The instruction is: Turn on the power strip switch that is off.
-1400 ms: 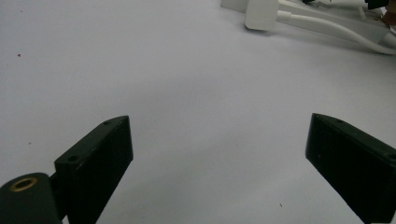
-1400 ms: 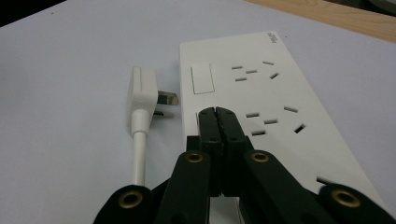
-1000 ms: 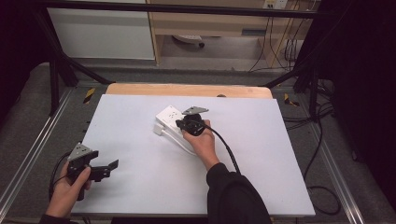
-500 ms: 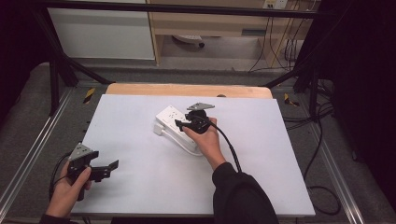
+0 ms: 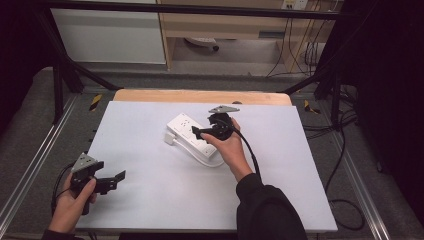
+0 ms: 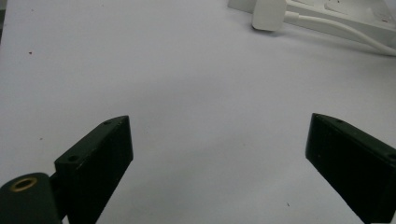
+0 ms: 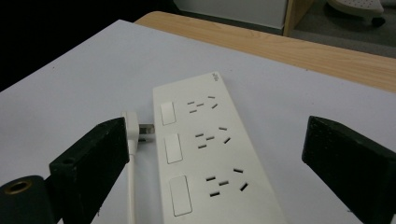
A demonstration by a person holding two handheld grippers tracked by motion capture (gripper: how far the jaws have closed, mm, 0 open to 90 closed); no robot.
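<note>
From the high view, my right gripper [image 5: 201,133] hovers over the white power strip [image 5: 192,135] mid-table, its jaws just spread wide with nothing between them, while my left gripper [image 5: 111,181] waits open near the front-left corner. In the left gripper view, bare table [image 6: 196,93] lies between my jaws, the plug [image 6: 269,15] well off. In the right gripper view the strip lies flat, plug [image 7: 135,129] beside it, unplugged; I judge the strip placed and any plugging-in undone.

The power strip [image 5: 192,135] lies mid-table [image 5: 150,200], its plug [image 5: 170,140] just left of it.
</note>
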